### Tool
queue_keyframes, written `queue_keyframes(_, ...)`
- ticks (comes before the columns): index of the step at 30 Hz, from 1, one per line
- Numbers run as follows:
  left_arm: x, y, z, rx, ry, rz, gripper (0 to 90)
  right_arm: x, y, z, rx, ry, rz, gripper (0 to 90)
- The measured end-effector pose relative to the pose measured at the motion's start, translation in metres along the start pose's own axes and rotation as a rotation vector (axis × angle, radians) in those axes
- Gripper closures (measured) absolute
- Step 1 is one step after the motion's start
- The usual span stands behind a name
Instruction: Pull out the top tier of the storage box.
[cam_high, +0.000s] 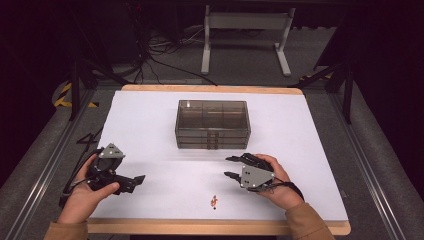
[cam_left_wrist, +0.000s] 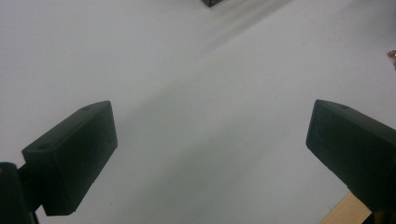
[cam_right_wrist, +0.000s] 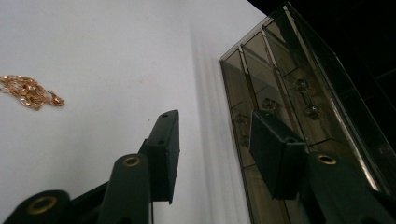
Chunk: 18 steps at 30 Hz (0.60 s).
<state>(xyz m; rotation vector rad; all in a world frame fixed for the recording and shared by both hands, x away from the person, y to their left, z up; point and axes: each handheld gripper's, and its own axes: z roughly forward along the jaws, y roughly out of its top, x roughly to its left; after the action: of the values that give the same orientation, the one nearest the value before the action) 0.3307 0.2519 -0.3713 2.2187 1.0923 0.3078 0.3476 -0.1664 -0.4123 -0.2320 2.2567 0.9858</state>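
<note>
- My left gripper rests near the table's left front, jaws spread wide and holding nothing.
- My right gripper sits right of centre, jaws parted and empty.
- The gold chain lies bunched near the front edge, between both grippers.
- The smoky drawer box stands mid-table toward the back edge, drawers closed.

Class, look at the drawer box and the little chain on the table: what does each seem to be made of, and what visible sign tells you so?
Drawer box: likely smoky clear plastic, glossy; you see its dividers and knobs through the walls.
Chain: probably gold-coloured metal; fine links with a warm glint, though plating or solid cannot be told.
</note>
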Motion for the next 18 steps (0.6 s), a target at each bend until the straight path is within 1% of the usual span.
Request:
queue_keyframes(1, 0.0006, 0.0006, 0.0000, 0.001, -0.001, 0.001, 2.6, 0.0002, 0.0003, -0.0002, 0.004, -0.005, -0.005, 53.7)
queue_keyframes(2, 0.0008, 0.0014, 0.0000, -0.001, 0.001, -0.001, 2.6, 0.0015, 0.0010, -0.0007, 0.028, -0.021, -0.014, 53.1)
queue_keyframes(4, 0.0003, 0.0020, 0.0001, -0.001, 0.003, -0.007, 2.6, 0.0024, 0.0014, -0.0016, 0.055, -0.036, -0.040, 53.7)
queue_keyframes(6, 0.0005, 0.0027, 0.0006, -0.002, 0.002, 0.002, 2.6, 0.0037, 0.0018, -0.0020, 0.069, -0.052, -0.052, 54.4)
queue_keyframes(7, 0.0005, 0.0027, 0.0006, -0.002, 0.002, 0.002, 2.6, 0.0037, 0.0018, -0.0020, 0.069, -0.052, -0.052, 54.4)
queue_keyframes(8, 0.0008, 0.0031, 0.0009, 0.002, -0.001, 0.005, 2.6, 0.0046, 0.0027, -0.0024, 0.085, -0.069, -0.074, 54.8)
queue_keyframes(10, 0.0009, 0.0031, 0.0010, 0.003, 0.000, 0.003, 2.5, 0.0053, 0.0035, -0.0025, 0.100, -0.081, -0.089, 54.8)
queue_keyframes(11, 0.0009, 0.0028, 0.0012, 0.000, -0.003, -0.006, 2.5, 0.0057, 0.0039, -0.0024, 0.107, -0.093, -0.098, 54.8)
queue_keyframes(16, 0.0018, 0.0027, 0.0006, -0.001, 0.000, -0.007, 2.5, 0.0078, 0.0052, -0.0024, 0.133, -0.122, -0.133, 55.4)
queue_keyframes(18, 0.0019, 0.0027, 0.0003, -0.002, 0.003, -0.006, 2.5, 0.0089, 0.0064, -0.0025, 0.148, -0.144, -0.159, 55.4)
